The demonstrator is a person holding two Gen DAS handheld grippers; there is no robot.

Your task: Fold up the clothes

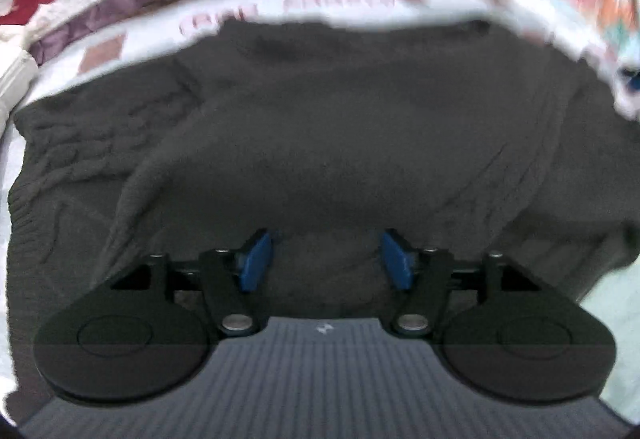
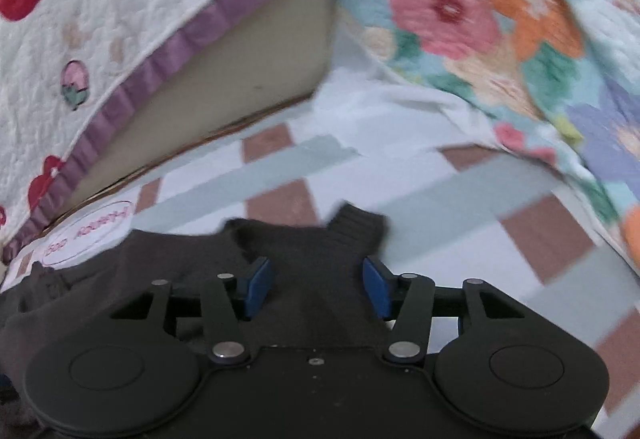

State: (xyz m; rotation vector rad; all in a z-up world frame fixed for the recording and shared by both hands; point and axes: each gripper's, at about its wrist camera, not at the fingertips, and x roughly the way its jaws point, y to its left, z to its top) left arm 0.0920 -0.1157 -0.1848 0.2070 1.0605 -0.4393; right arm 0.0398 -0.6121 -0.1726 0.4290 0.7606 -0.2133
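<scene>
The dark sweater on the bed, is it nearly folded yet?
Partly. One side of the dark sweater already lies folded over its middle. Both the left gripper and right gripper hang open above it, holding nothing. The ribbed cuff sticks out, unfolded.

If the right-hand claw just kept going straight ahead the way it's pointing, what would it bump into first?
Most likely the dark knitted sweater: its ribbed cuff lies right between and just beyond the open right gripper. Past it comes the checked bedsheet. Depth is hard to judge, so the gripper might pass just above the knit.

Both wrist views low over sweater (image 1: pixel 340 127)
</scene>
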